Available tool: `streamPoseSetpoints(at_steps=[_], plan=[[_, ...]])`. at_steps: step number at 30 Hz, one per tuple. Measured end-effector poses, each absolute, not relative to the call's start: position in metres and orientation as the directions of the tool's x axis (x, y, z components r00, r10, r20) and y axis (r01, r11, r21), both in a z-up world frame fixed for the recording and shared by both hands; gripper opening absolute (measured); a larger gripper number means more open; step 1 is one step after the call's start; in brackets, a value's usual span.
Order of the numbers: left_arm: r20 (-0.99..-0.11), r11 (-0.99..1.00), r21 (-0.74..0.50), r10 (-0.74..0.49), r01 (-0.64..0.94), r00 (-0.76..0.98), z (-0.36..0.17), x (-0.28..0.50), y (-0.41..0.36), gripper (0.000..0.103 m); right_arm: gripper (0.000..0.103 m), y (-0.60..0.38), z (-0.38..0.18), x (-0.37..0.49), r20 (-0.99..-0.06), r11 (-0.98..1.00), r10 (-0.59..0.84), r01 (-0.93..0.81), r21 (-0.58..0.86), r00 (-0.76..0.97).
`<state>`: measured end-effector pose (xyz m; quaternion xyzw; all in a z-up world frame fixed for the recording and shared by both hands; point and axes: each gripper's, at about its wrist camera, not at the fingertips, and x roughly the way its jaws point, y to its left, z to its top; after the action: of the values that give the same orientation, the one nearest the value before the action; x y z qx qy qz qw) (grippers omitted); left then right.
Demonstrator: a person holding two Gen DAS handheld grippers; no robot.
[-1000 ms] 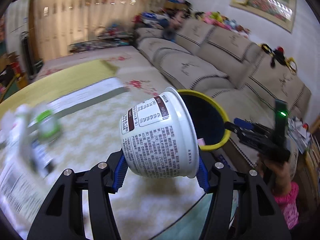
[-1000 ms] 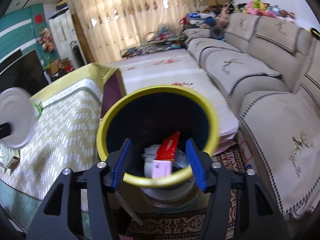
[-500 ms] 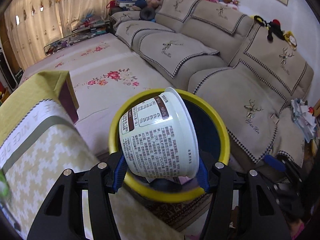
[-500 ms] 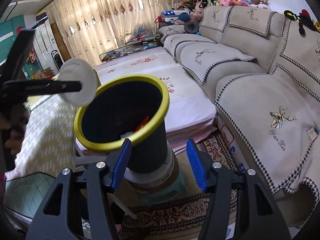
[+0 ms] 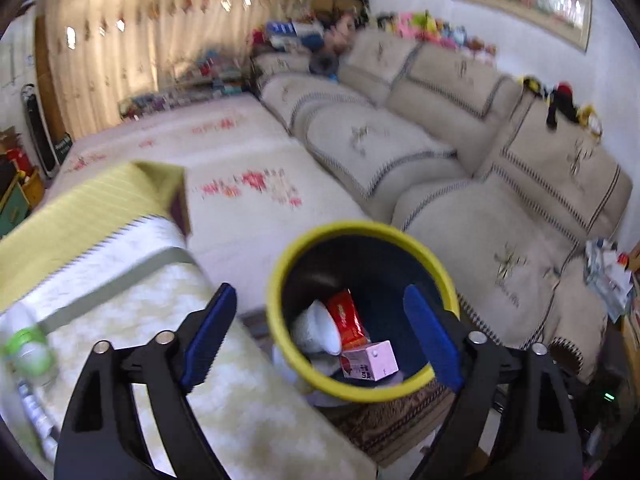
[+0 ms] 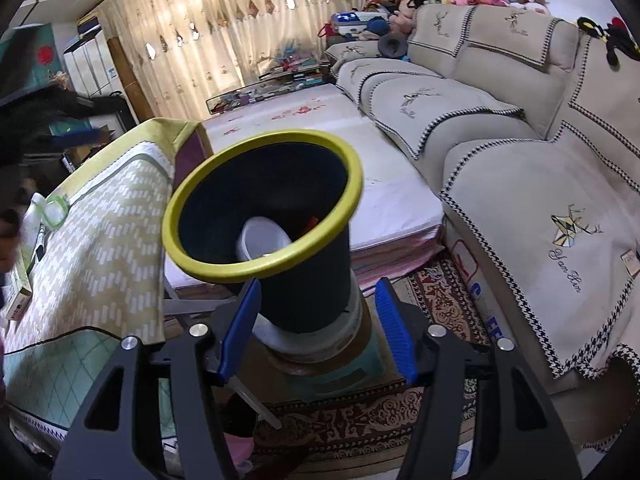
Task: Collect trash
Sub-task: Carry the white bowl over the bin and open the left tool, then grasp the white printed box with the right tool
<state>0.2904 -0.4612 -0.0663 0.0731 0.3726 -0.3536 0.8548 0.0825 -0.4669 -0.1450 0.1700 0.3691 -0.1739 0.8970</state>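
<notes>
Bin [image 5: 280,332] with a yellow rim sitting low and centre in both views, trash lying inside it.

Left gripper [image 5: 316,336] is hovering over the bin's mouth with its blue jaws spread wide and nothing between them; a white cup [image 5: 318,328], a red wrapper [image 5: 346,316] and a pink carton [image 5: 370,362] are resting at the bottom. Right gripper [image 6: 318,326] is reaching toward the bin's dark lower wall, its jaws also parted and holding nothing, one on each side of the wall; whether they are touching it I cannot tell. A table under a yellow-green patterned cloth [image 6: 104,248] is filling the left of the frame, with a green-capped bottle [image 5: 28,350] lying on it. A beige sofa [image 6: 520,168] is running along the right, a patterned rug [image 6: 400,420] is covering the floor at the bottom, and lit curtains [image 6: 224,32] are hanging at the upper left.
</notes>
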Motion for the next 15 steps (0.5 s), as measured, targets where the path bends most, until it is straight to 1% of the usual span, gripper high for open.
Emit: streamPoseSetpoints(at_steps=[3, 6, 10, 13, 15], plan=[[-0.635, 0.755, -0.132, -0.562, 0.642, 0.53, -0.04, 0.264, -0.412, 0.092, 0.059, -0.457, -0.146, 0.091, -0.722, 0.893, -0.176, 0.417, 0.17, 0.669], [-0.602, 0.78, -0.11, -0.545, 0.616, 0.584, -0.025, 0.243, -0.364, 0.094, 0.06, -0.446, -0.147, 0.101, -0.728, 0.905, -0.162, 0.394, 0.159, 0.666], [-0.563, 0.831, -0.142, -0.515, 0.538, 0.646, -0.013, 0.217, -0.286, 0.097, 0.064, -0.422, -0.146, 0.115, -0.735, 0.93, -0.141, 0.344, 0.132, 0.663], [-0.556, 0.87, -0.133, -0.462, 0.475, 0.691, -0.008, 0.203, -0.234, 0.098, 0.065, -0.398, -0.143, 0.128, -0.735, 0.951, -0.098, 0.28, 0.129, 0.671], [-0.544, 0.905, -0.11, -0.4, 0.411, 0.738, -0.005, 0.194, -0.197, 0.098, 0.065, -0.377, -0.14, 0.139, -0.733, 0.966, -0.066, 0.227, 0.123, 0.677]])
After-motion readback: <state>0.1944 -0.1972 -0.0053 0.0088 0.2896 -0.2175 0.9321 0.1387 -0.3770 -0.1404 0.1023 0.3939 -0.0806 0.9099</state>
